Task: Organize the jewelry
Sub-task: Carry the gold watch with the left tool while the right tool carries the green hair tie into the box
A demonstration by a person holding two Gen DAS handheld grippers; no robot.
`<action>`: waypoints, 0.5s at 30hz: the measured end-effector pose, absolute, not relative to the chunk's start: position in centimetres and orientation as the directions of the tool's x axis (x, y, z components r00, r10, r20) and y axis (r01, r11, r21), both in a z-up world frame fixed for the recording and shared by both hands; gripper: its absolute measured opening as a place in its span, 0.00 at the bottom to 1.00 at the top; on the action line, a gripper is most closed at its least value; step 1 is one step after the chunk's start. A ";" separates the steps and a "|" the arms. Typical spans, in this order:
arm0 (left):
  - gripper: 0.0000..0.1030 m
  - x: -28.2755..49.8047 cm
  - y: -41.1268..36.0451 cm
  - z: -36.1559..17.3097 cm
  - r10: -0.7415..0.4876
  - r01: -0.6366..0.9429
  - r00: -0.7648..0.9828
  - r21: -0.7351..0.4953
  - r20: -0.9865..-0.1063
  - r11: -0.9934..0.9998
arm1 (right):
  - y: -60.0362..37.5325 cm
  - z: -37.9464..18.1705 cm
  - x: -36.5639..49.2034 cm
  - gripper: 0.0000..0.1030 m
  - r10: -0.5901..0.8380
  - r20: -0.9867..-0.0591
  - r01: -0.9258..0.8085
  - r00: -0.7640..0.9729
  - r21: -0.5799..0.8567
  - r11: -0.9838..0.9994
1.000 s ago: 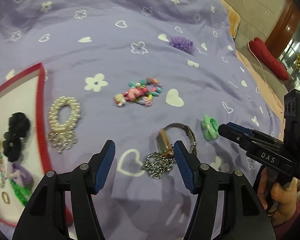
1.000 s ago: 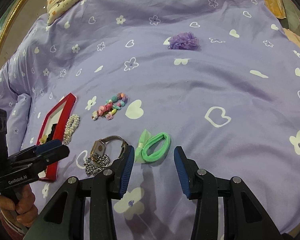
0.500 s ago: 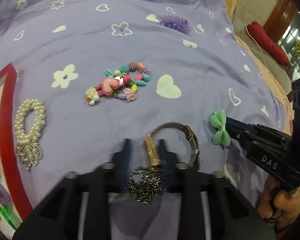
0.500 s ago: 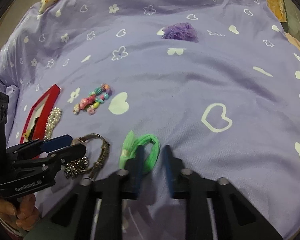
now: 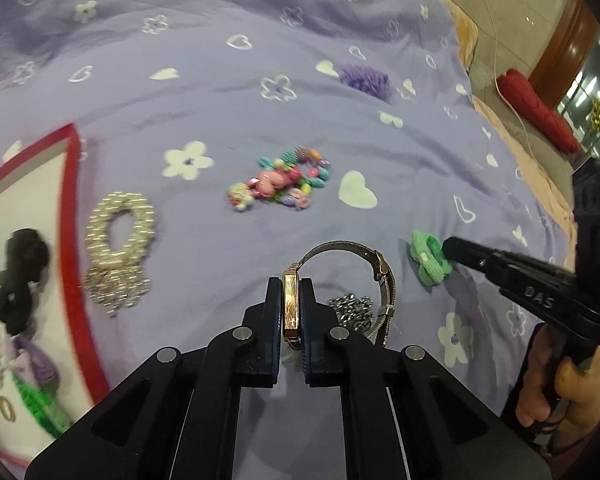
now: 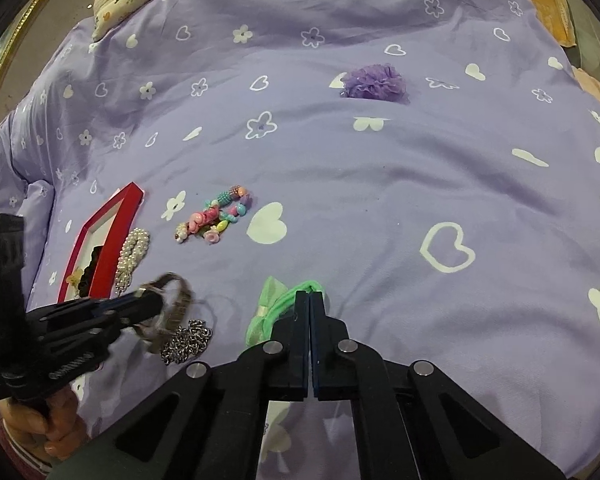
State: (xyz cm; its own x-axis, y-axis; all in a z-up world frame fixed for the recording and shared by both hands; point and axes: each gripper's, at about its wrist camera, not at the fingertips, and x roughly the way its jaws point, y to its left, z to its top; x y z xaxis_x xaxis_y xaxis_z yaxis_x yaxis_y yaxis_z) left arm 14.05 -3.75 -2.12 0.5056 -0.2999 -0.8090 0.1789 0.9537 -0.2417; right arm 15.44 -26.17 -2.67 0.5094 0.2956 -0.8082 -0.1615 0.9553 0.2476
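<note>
— While my left claw (image 5: pixel 291 308) is clamped on the slim gold rectangular watch case (image 5: pixel 290 307), how will it handle?

— Stiff and smooth between my pads, so it could slip; its grey metal mesh band (image 5: pixel 364 264) loops off to the right of the claw, floppy. I judge the case the best hold.

— And my right claw (image 6: pixel 309 320)?

— Pinched shut on the soft green elastic hair tie with a bow (image 6: pixel 278 312); light, squashy, forgiving.

— What does each view add?

— My left view shows the red-rimmed white tray (image 5: pixel 66 216) holding pieces far left. My right view shows the silver chain heap (image 6: pixel 186 340) lying loose beneath the watch.
</note>
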 end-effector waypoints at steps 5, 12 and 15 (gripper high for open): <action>0.06 13.1 -1.9 -1.0 -0.298 0.147 0.535 -0.260 -0.791 0.954 | -25.9 -3.4 15.4 0.29 0.305 -0.815 -0.148 0.492 0.267 0.952; 0.06 11.9 -0.1 -0.5 -0.284 0.114 0.552 -0.267 -0.784 0.957 | -25.0 -4.6 15.6 0.08 0.285 -0.829 -0.160 0.481 0.237 0.958; 0.06 11.4 1.0 -0.3 -0.276 0.096 0.560 -0.270 -0.781 0.958 | -25.0 -4.5 15.5 0.04 0.324 -0.823 -0.172 0.466 0.275 0.946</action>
